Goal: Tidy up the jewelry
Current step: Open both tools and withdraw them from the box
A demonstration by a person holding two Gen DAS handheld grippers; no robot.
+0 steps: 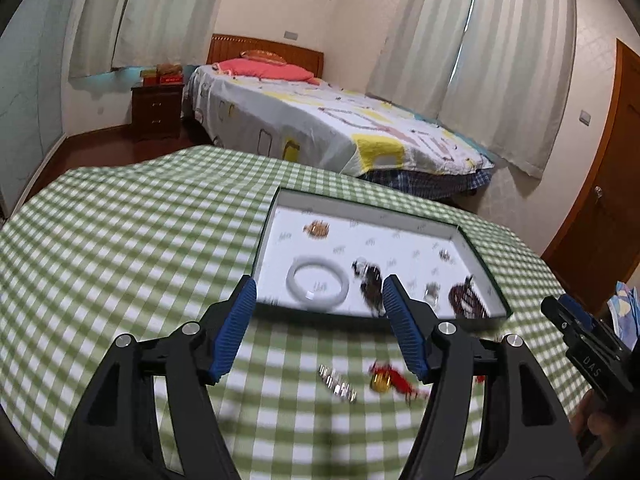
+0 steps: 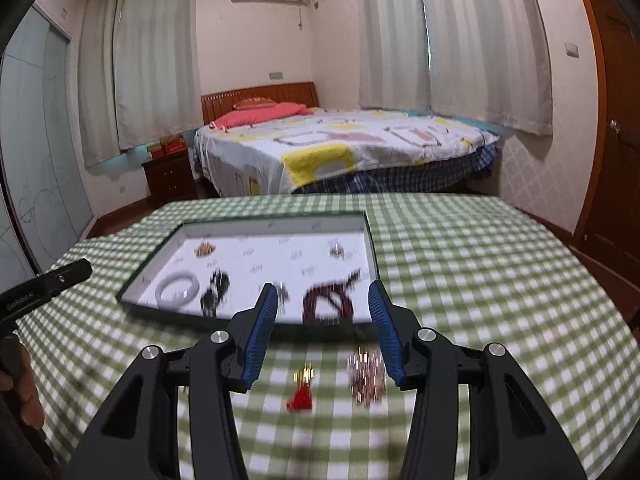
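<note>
Left gripper [image 1: 318, 292] and right gripper [image 2: 322, 300] both hung spread and empty over the checked tablecloth [image 2: 480, 280], tray [image 1: 476, 248] mid-frame in both views. Only the left wrist view showed a silver piece [image 1: 337, 385] beside the red-tasselled charm [image 1: 390, 380]; only the right showed a rose-gold cluster [image 2: 366, 376], lower centre.

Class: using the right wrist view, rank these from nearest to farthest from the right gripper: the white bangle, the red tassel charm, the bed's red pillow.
Measured from the right gripper:
1. Red tassel charm: on the checked cloth, just in front of the fingers, outside the box.
2. White bangle: inside the box, at its near left corner.
3. Red pillow: on the bed, across the room.
</note>
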